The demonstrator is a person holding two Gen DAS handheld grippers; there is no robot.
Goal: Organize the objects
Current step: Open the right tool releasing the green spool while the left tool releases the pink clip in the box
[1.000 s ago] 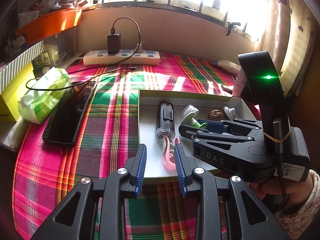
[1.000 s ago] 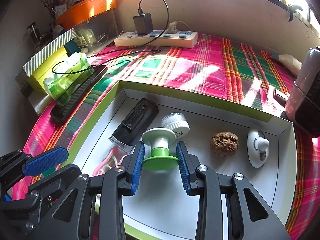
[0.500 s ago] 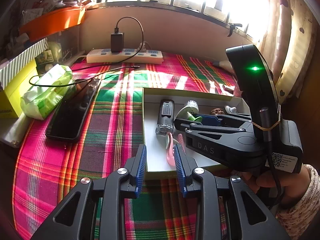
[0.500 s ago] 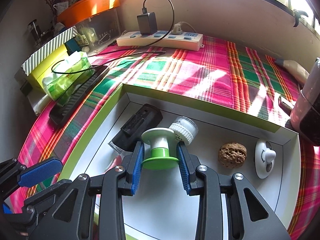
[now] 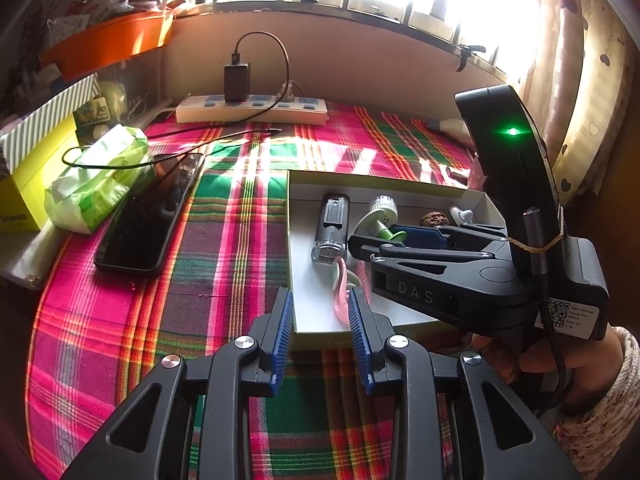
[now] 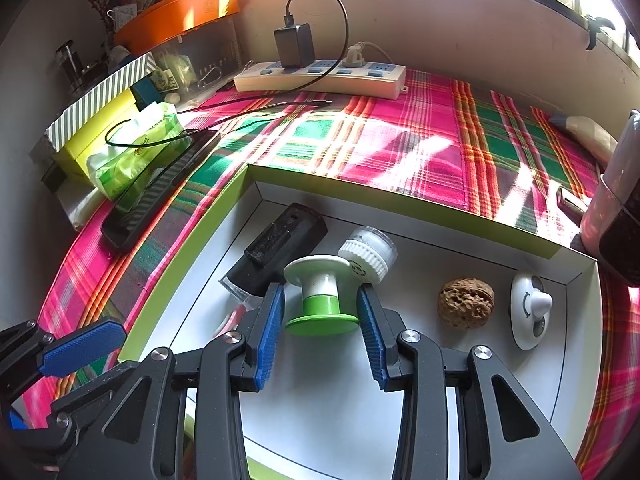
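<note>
Looking across your setup, everything sits on a pink, green and orange plaid cloth (image 5: pixel 224 240) on a surface pushed up against a beige wall under a bright window, with a heart-print curtain (image 5: pixel 592 80) off to the right. A white power strip (image 6: pixel 320 76) lies along the back with a black charger (image 6: pixel 293 45) plugged in. On the left side there's a green tissue pack (image 5: pixel 96 180), a dark phone (image 5: pixel 150 220), a yellow box (image 5: pixel 28 172) and an orange tray (image 5: pixel 108 44) up high.

Your right gripper (image 6: pixel 320 312) has its blue pads pressed on the green-and-white spool (image 6: pixel 320 300), gripping it at its wide green base, inside the shallow white box (image 6: pixel 440 212) with the lime-green outer wall. Lying in that box too: a black gadget (image 6: pixel 280 248), a white round cap (image 6: pixel 370 254), a walnut (image 6: pixel 466 302) and a small white clip thing (image 6: pixel 528 310).

Your left gripper (image 5: pixel 320 320) hangs at the box's near edge, pads partly apart, holding nothing, with a pink curved piece (image 5: pixel 340 284) just beyond them.

Readable writing: "DAS" on the right gripper's body, plus a QR sticker whose text is too small to read.
</note>
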